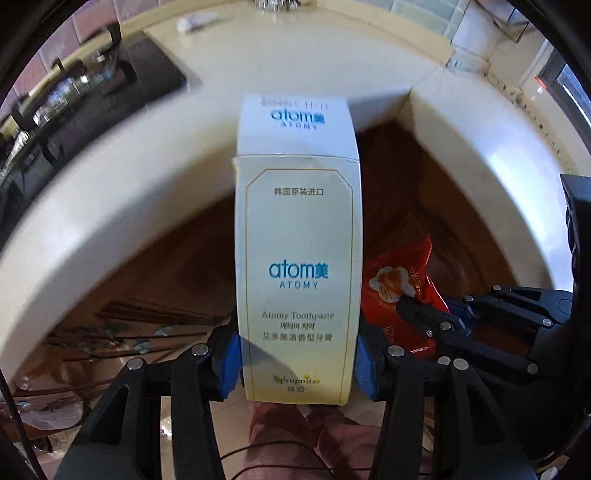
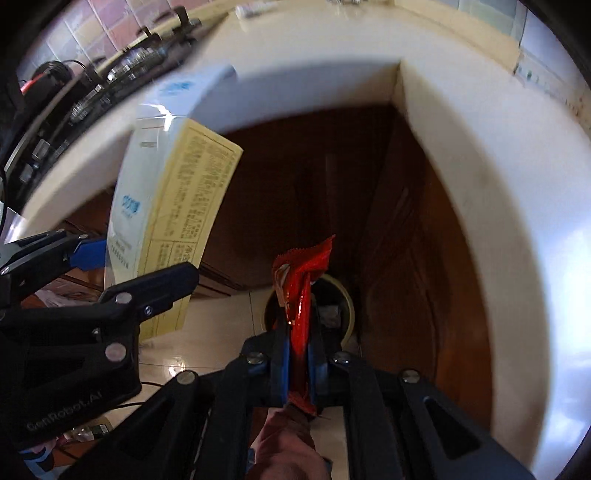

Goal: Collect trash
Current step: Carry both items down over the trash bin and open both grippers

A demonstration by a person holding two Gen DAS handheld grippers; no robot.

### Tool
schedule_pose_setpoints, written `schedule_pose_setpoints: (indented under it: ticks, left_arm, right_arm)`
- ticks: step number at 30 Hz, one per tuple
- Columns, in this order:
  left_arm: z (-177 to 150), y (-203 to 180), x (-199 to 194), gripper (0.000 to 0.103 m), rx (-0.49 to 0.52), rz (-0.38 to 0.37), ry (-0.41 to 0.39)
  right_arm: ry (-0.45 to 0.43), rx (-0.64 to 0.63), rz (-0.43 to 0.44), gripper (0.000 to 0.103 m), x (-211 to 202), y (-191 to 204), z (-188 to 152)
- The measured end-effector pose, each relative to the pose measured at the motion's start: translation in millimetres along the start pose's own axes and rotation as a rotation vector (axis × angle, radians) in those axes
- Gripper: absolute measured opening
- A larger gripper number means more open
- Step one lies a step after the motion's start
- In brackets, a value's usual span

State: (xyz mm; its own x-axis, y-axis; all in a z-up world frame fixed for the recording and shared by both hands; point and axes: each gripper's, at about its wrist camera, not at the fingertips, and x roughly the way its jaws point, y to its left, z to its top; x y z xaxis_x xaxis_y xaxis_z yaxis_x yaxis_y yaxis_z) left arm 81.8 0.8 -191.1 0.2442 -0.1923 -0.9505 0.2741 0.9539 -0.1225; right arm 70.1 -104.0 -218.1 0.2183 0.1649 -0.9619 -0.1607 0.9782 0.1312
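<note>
A tall white and cream toothpaste box (image 1: 297,258) stands upright between the blue pads of my left gripper (image 1: 297,363), which is shut on its lower part. The box (image 2: 173,206) and the left gripper (image 2: 129,269) also show at the left of the right wrist view. My right gripper (image 2: 300,365) is shut on a crumpled red snack wrapper (image 2: 304,280), which sticks up past the fingertips. The wrapper (image 1: 400,280) and the right gripper (image 1: 424,321) appear beside the box in the left wrist view. Both grippers point steeply down. A round bin (image 2: 349,306) with a pale rim sits on the floor directly under the wrapper.
A cream L-shaped counter (image 2: 461,147) curves around an inner corner above brown wooden cabinet doors (image 2: 295,166). A black stove (image 1: 92,92) is at the left and a white tube (image 1: 192,22) lies on the counter. Pale floor tiles (image 2: 207,332) and a person's reddish sleeve (image 1: 295,424) are below.
</note>
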Motion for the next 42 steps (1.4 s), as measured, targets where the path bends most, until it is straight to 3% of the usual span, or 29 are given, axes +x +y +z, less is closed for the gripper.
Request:
schedule_pose_setpoints:
  ticks: [10,20,26,31,33,35,37,40,42]
  left_arm:
    - [-39,3,99,0.049,0.071,-0.04,0.051]
    - [-61,14,233,0.049,0.108,-0.067,0.193]
    - [-65,18,272,0.051,0.128,-0.064,0.217]
    - [-68,25,285,0.08,0.117,-0.032,0.228]
    - [-67,32,286,0.087,0.106,-0.024,0.232]
    - [-67,35,286,0.092,0.106,-0.009,0.238]
    - [-60,42,288,0.095,0.104,0.006,0.244]
    - [-55,52,285,0.096,0.088,0.014,0.247]
    - [-58,58,281,0.096,0.074,0.015,0.245]
  right_arm:
    - [0.079,0.095,-0.062,0.007,103,-16,-30]
    - [0.164,0.205,-0.083,0.007,228,-38,-44]
    - [0.196,0.248,-0.076,0.011,274,-53,-48]
    - [0.201,0.269,-0.086,0.012,289,-59,-50]
    - [0.214,0.277,-0.085,0.014,292,-59,-53]
    - [0.229,0.272,-0.08,0.018,293,-57,-54]
    - [0.234,0.262,-0.076,0.035,293,-55,-53]
    - [0.229,0.254,-0.083,0.048,289,-53,-52]
    - [0.226,0.25,-0.081,0.051,287,-52,-50]
